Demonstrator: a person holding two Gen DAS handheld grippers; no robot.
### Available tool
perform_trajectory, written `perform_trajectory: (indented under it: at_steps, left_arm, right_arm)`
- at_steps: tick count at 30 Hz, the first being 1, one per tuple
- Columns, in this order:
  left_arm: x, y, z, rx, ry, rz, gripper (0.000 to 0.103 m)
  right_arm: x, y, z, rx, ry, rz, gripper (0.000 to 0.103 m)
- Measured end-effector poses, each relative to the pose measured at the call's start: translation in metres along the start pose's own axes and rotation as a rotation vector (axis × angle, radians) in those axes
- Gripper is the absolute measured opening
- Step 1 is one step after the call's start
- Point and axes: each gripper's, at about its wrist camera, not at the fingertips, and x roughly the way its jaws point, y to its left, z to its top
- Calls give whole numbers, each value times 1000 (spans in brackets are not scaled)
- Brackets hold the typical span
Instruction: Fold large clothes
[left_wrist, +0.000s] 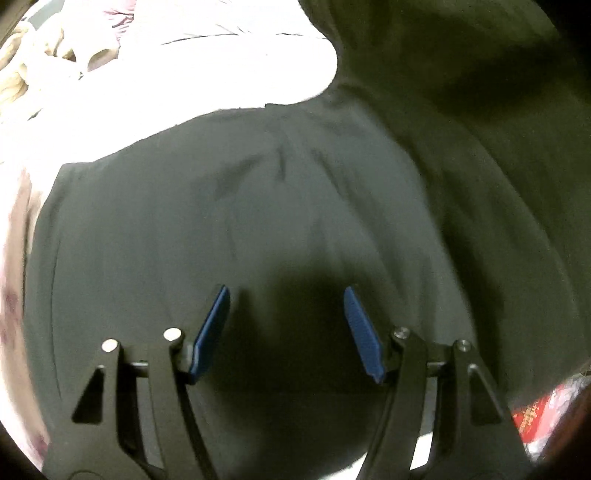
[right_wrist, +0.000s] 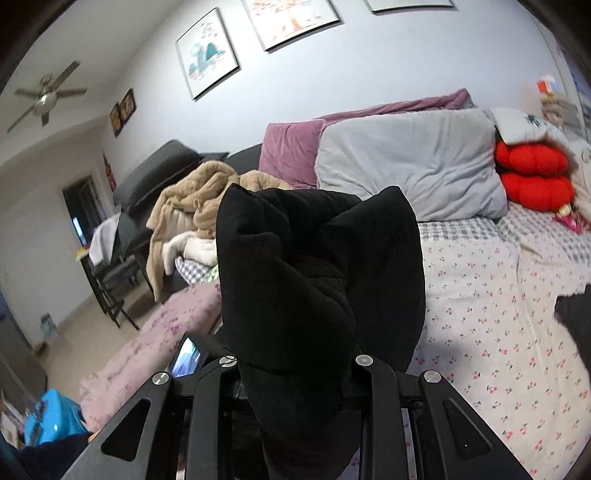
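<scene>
A large black garment (left_wrist: 258, 206) lies spread on the pale floral bed sheet (left_wrist: 207, 74) and fills most of the left wrist view. My left gripper (left_wrist: 286, 295) hovers just above it, pointing steeply down, its blue pads (left_wrist: 212, 328) apart with nothing between them. In the right wrist view a thick bunch of the black garment (right_wrist: 317, 273) stands up between the fingers of my right gripper (right_wrist: 295, 365), which is shut on it and raised above the bed. The bunch hides the pads.
The bed sheet (right_wrist: 491, 310) with small red flowers stretches to the right. Grey and purple pillows (right_wrist: 406, 162) and red cushions (right_wrist: 532, 173) line the wall. A tan coat (right_wrist: 192, 206) and other clothes are heaped at the left, beside a dark chair (right_wrist: 147, 177).
</scene>
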Motion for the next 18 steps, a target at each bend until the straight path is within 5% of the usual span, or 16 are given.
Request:
perform_trajectory:
  at_steps: [4,8,18]
  left_arm:
    - [28,-12,32,50,42,48,65]
    - [62,-30,27,127,108,160,65]
    - [67,-11,25,70,96,73,66]
  right_arm:
    - [-2,-8,1,41,-12,5,27]
    - [-5,-13,3,68,-21,16,27]
    - [-2,-16,9,124,-38,60,27]
